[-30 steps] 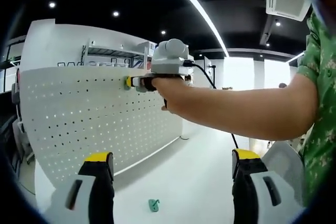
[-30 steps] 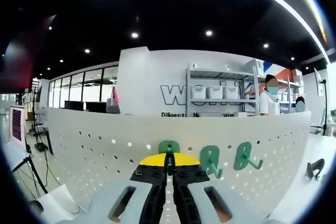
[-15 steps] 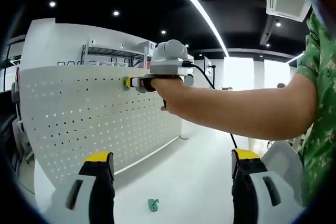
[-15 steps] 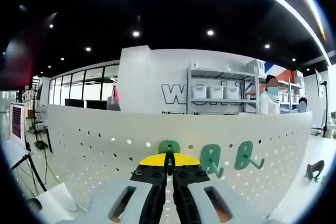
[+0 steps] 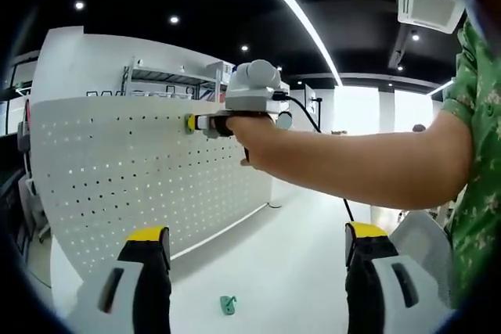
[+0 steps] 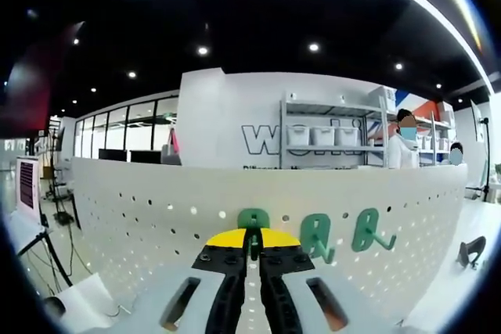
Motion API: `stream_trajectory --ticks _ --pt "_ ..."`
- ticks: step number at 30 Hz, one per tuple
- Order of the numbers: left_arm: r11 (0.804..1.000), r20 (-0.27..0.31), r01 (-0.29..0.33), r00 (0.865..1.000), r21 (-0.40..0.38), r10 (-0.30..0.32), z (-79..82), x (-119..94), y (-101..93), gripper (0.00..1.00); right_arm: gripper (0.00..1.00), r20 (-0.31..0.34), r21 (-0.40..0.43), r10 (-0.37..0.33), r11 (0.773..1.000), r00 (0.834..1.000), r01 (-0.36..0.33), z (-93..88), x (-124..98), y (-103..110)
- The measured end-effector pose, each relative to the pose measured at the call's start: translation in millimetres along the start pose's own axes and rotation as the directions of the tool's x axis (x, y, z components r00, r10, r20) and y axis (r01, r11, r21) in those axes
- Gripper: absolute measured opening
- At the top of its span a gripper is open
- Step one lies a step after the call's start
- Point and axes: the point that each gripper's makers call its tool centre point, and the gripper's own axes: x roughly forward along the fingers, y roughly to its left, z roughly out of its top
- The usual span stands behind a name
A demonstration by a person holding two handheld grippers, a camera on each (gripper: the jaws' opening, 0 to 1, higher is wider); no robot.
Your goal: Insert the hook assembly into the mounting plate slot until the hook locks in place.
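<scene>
Nearest in the left gripper view, the left claw [image 5: 257, 252] stands with its yellow-tipped black jaws wide apart and nothing between them, above the white counter [image 5: 297, 271]. A small green plastic hook [image 5: 227, 303] lies loose on that counter between the jaws. Farther off, the person's bare forearm [image 5: 352, 166] reaches in from the right, its hand [image 5: 250, 134] around the right claw's handle, pressing the yellow tip of the right claw [image 5: 192, 122] against the upright white perforated mounting plate [image 5: 141, 177].

In the right gripper view, the right claw [image 6: 252, 246] is closed on a green plastic hook assembly [image 6: 252, 224], whose rounded top sits against the plate [image 6: 141, 224] just above the yellow jaw tips. To its right, two more green hooks [image 6: 317, 238] [image 6: 369, 231] hang on the plate. A dark hook-shaped piece [image 6: 470, 251] sits at the far right, apart from them. Beyond the plate stand white shelves with bins [image 6: 329, 142] and two people [image 6: 405, 150].
</scene>
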Motion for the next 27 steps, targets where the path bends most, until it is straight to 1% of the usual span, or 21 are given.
stream_trajectory --ticks 20,27 --pt "1.000 -0.004 0.004 1.000 -0.004 -0.004 -1.4 1.2 -0.3 0.94 0.04 0.000 -0.001 0.007 1.000 1.000 -0.007 -4.5 -0.8 1.2" --pt "1.000 -0.002 0.005 1.000 -0.003 -0.005 -1.4 1.2 -0.2 0.94 0.07 0.000 -0.001 0.003 1.000 1.000 -0.003 -5.3 -2.2 -0.3"
